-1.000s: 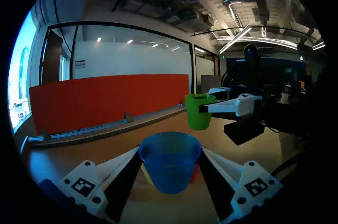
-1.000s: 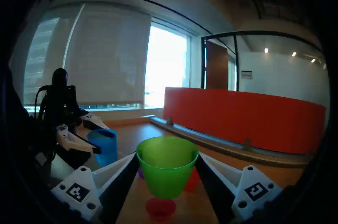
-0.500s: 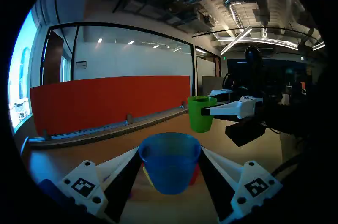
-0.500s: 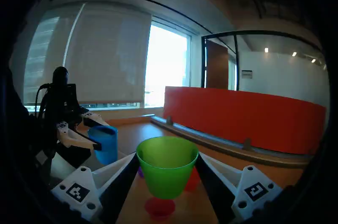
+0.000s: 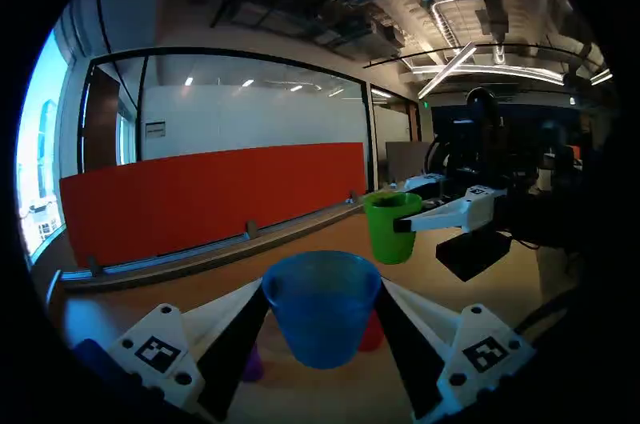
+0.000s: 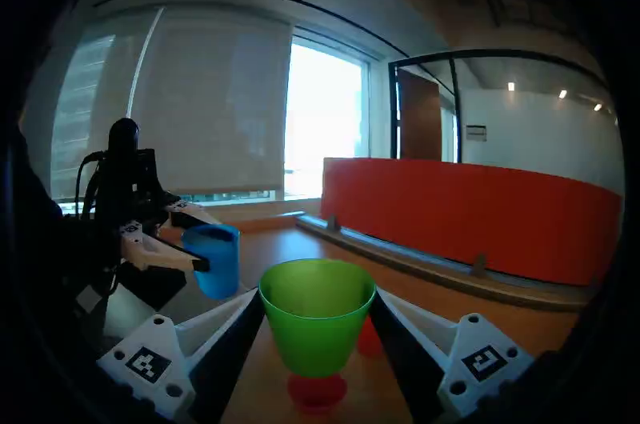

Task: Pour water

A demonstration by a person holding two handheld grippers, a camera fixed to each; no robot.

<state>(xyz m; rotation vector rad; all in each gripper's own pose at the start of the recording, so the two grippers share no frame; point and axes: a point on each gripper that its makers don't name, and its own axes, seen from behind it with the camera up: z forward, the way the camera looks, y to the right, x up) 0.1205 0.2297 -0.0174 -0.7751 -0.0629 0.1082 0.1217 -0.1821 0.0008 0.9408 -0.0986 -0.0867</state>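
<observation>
— What's nearest?
— The left gripper (image 5: 320,300), its fingers pressed on both sides of an upright blue cup (image 5: 322,324), over the table (image 5: 200,296).
— And farther off?
— To the right, the right gripper (image 5: 398,208) grips a green cup (image 5: 388,234), also upright, apart from the blue one. A red partition (image 5: 216,192) runs behind the table.
— Anything below?
— A red piece (image 5: 371,336) and a purple piece (image 5: 253,364), both partly hidden.

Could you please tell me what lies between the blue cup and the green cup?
Nothing stands there: in the left gripper view, bare wooden tabletop separates the blue cup and the green cup.
</observation>
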